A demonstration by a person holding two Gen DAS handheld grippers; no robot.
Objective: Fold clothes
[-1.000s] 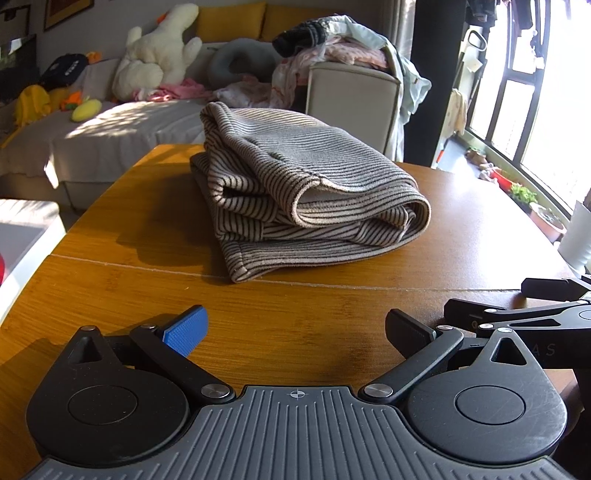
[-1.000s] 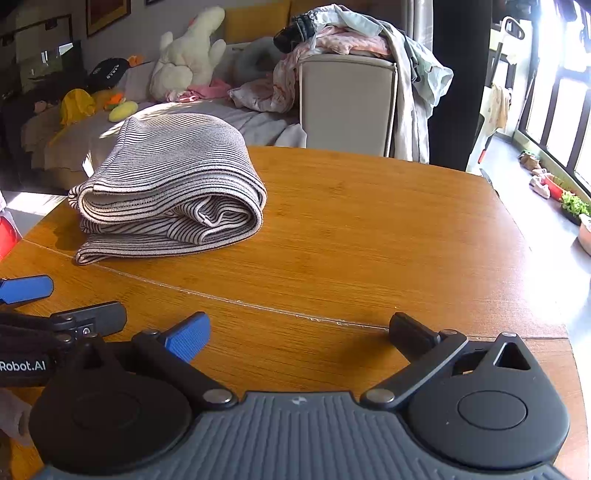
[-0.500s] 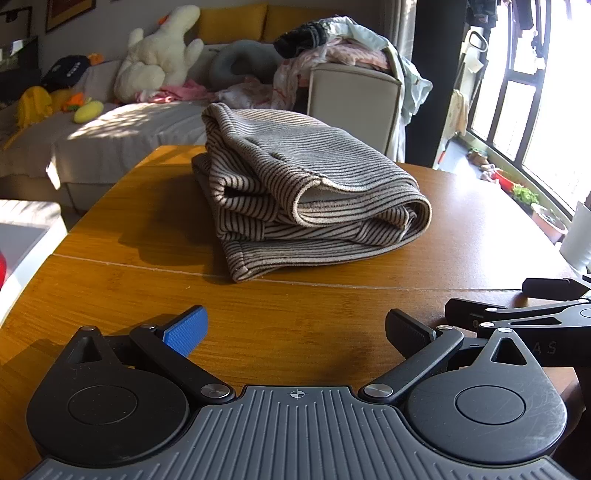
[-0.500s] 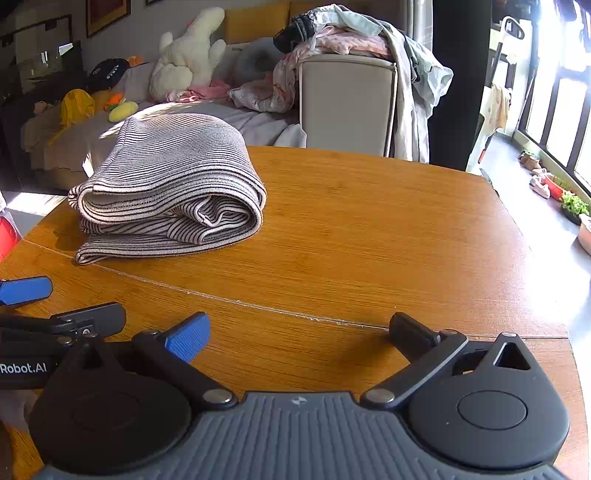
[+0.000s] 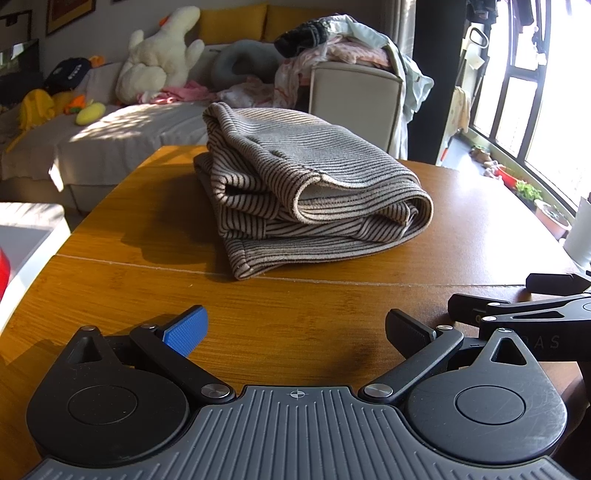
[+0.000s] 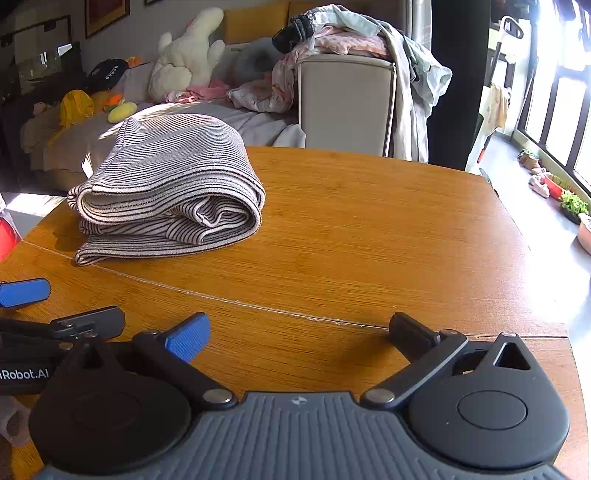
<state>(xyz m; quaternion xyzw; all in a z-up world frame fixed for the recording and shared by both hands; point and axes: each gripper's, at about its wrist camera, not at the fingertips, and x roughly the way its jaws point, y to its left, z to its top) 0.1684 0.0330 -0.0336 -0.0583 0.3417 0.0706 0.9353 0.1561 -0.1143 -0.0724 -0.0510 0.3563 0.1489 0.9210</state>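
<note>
A striped grey and black garment (image 5: 306, 199) lies folded in a thick bundle on the wooden table (image 5: 147, 280); it also shows in the right wrist view (image 6: 170, 192) at the table's left. My left gripper (image 5: 295, 328) is open and empty, low over the near table edge, well short of the bundle. My right gripper (image 6: 299, 332) is open and empty, beside the left one and to the right of the bundle. Each gripper shows at the edge of the other's view.
Behind the table stands a beige chair (image 6: 347, 103) piled with loose clothes (image 6: 354, 33). A sofa with a white plush toy (image 5: 159, 70) and cushions lies at the back left. Windows and floor plants (image 6: 572, 203) are on the right.
</note>
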